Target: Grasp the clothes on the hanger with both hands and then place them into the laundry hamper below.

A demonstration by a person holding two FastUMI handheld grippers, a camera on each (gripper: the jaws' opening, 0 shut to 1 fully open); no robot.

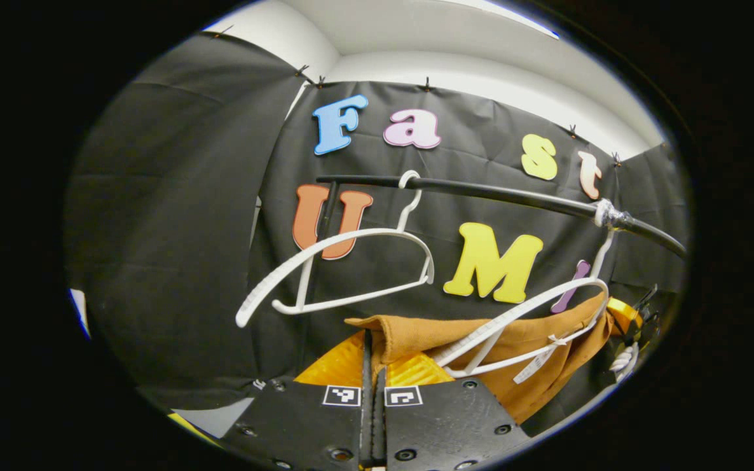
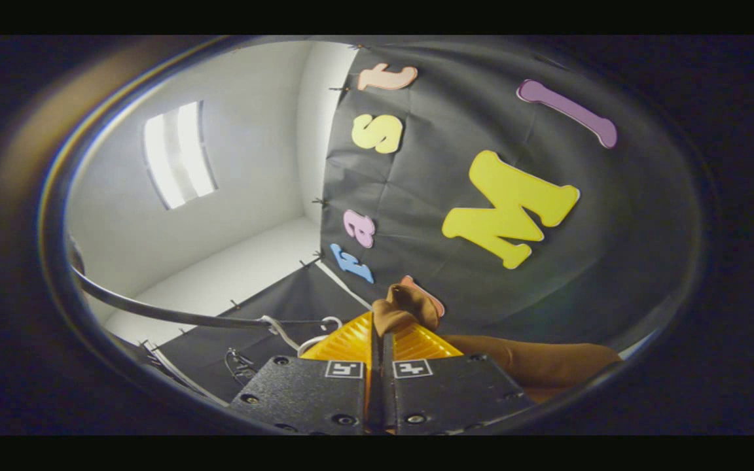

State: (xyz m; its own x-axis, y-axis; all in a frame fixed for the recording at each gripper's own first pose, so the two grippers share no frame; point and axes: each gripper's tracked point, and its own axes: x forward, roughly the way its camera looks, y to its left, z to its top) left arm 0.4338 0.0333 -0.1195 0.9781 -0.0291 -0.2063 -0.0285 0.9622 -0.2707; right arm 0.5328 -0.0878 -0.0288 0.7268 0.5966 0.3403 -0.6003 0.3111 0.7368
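Both grippers, left (image 1: 373, 366) and right (image 2: 377, 333), have jaws clamped on the garment (image 1: 455, 337); hanger (image 1: 534, 327) (lower right) lies tangled in it, risking a snag.

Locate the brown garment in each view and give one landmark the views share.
Left gripper view: the garment lies at lower centre-right, draped on a white hanger, one edge pinched in the hand-held gripper.
Right gripper view: the garment bunches at bottom centre and trails right.
Shared landmark: the black rail.
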